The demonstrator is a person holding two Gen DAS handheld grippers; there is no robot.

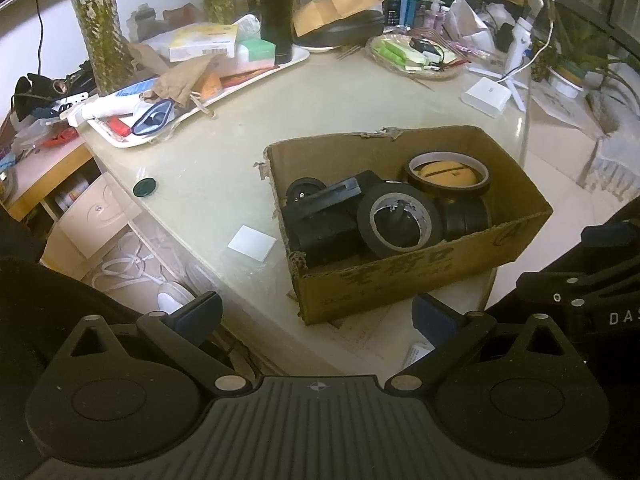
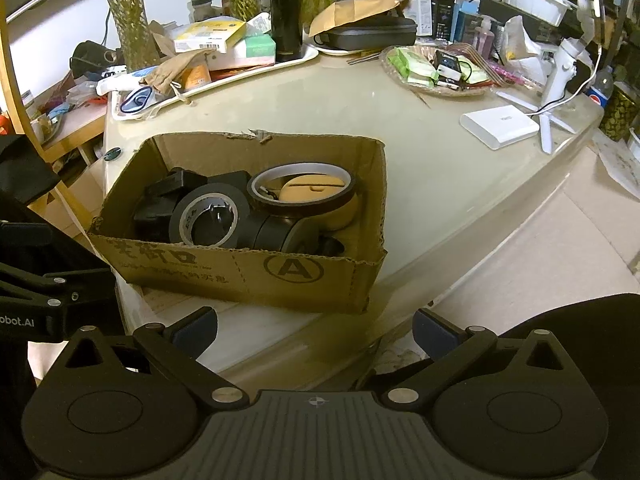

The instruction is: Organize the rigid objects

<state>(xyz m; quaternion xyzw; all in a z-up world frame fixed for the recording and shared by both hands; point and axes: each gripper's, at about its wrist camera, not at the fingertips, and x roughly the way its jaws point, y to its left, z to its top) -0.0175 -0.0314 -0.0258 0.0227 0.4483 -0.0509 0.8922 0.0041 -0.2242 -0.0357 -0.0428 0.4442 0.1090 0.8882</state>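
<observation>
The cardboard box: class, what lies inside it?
Inside the cardboard box: a black tape roll, an amber tape roll and black blocks. Whatever lies beneath them is covered.

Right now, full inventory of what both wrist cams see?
cardboard box: 1, brown, near table edge
black tape roll: 1, black, in box
amber tape roll: 1, brownish, in box, farther side
black blocks: several, box's left part
white box: 1, white, on table right
black flask: 1, upright on white tray
wicker basket: 1, packets inside
green disc: 1, on table
left gripper: jaws open, empty
right gripper: jaws open, empty
</observation>
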